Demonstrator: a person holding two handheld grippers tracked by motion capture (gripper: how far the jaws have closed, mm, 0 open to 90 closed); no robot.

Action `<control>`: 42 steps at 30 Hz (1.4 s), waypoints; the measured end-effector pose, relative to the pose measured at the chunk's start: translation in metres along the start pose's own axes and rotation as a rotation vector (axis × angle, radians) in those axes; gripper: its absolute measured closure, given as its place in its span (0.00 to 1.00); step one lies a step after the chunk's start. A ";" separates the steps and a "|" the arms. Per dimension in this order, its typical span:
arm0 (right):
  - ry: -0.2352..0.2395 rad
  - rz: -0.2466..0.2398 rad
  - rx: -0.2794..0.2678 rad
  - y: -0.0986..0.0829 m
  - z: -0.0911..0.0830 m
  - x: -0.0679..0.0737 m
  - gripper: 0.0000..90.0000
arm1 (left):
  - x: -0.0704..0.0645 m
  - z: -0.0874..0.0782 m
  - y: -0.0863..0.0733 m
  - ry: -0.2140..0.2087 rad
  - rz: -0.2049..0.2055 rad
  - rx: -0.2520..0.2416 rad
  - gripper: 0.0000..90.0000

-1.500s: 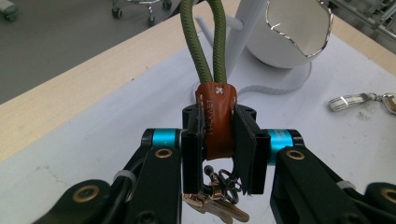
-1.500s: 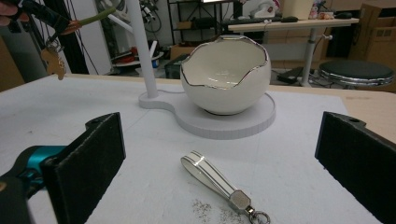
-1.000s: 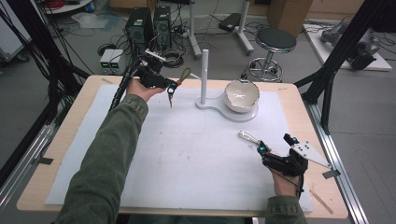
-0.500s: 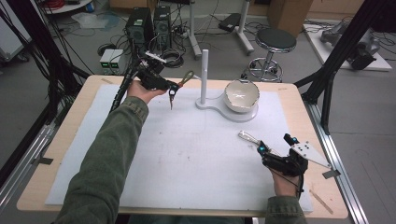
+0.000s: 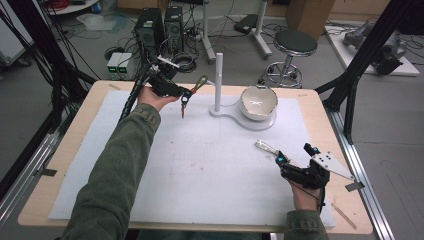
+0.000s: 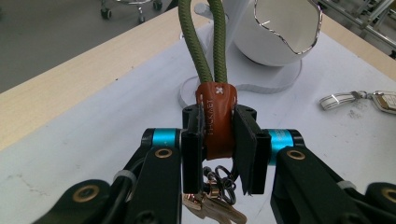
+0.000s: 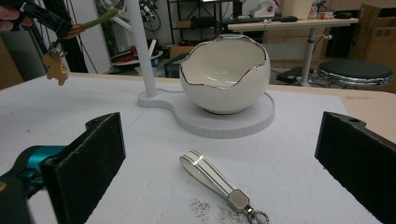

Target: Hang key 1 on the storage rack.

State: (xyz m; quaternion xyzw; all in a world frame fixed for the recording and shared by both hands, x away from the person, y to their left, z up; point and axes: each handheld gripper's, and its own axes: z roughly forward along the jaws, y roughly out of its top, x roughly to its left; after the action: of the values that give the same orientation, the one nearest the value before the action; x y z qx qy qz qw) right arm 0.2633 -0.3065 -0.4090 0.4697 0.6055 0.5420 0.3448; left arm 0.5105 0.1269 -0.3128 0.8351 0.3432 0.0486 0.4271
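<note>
My left gripper (image 6: pixel 219 154) clamps the brown leather tab of the green-cord keychain (image 6: pixel 215 116), held in the air above the table's (image 5: pixel 70 145) far edge, keys dangling beside the white post (image 5: pixel 218 82). My right gripper (image 7: pixel 219 163) rests wide open near the right edge, the striped key strap (image 7: pixel 210 179) lying between its pads.

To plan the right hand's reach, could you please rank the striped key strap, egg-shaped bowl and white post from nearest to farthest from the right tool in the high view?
1. Striped key strap, on the mat just ahead of the right tool.
2. Egg-shaped bowl, farther back on the white base.
3. White post, farthest, back and to the left.
</note>
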 end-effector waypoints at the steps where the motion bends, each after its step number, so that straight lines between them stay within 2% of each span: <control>1: 0.001 0.001 -0.001 0.000 0.000 0.000 0.01 | 0.000 0.001 0.000 -0.002 0.000 0.005 0.82; 12: 0.001 -0.001 -0.003 0.000 0.000 0.000 0.01 | -0.005 0.013 -0.001 -0.011 0.010 0.030 0.81; 19: 0.003 -0.002 -0.002 0.000 0.001 0.000 0.01 | -0.010 0.022 -0.001 0.028 0.043 0.044 0.81; 26: 0.007 0.001 0.000 0.000 0.001 0.000 0.01 | -0.019 0.036 -0.003 0.075 0.106 0.066 0.80; 29: 0.007 0.000 0.001 0.000 0.001 0.000 0.01 | -0.020 0.039 -0.003 0.090 0.101 0.074 0.77; 31: 0.007 0.000 0.001 0.000 0.001 0.000 0.01 | -0.019 0.039 -0.003 0.097 0.085 0.078 0.73; 33: 0.005 -0.003 0.000 0.000 0.001 0.000 0.01 | -0.017 0.038 -0.003 0.075 0.046 0.075 0.63; 35: 0.005 -0.004 -0.002 0.000 0.000 -0.001 0.01 | -0.013 0.035 -0.004 0.003 -0.028 0.070 0.53; 36: 0.005 -0.004 -0.001 0.000 0.000 -0.001 0.01 | -0.012 0.034 -0.004 -0.010 -0.036 0.068 0.49; 38: 0.004 -0.004 -0.002 0.000 0.001 0.000 0.01 | -0.014 0.033 -0.004 0.013 -0.031 0.066 0.40; 40: 0.005 0.001 0.001 0.000 0.000 0.000 0.01 | -0.016 0.032 -0.003 0.019 -0.023 0.056 0.30; 42: 0.004 -0.002 -0.002 0.000 0.000 0.000 0.01 | -0.019 0.029 -0.002 0.022 -0.020 0.035 0.25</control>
State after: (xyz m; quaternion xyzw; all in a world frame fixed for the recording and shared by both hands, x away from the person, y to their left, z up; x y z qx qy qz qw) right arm 0.2638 -0.3065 -0.4092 0.4676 0.6061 0.5433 0.3448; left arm 0.5058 0.0966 -0.3290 0.8382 0.3572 0.0476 0.4092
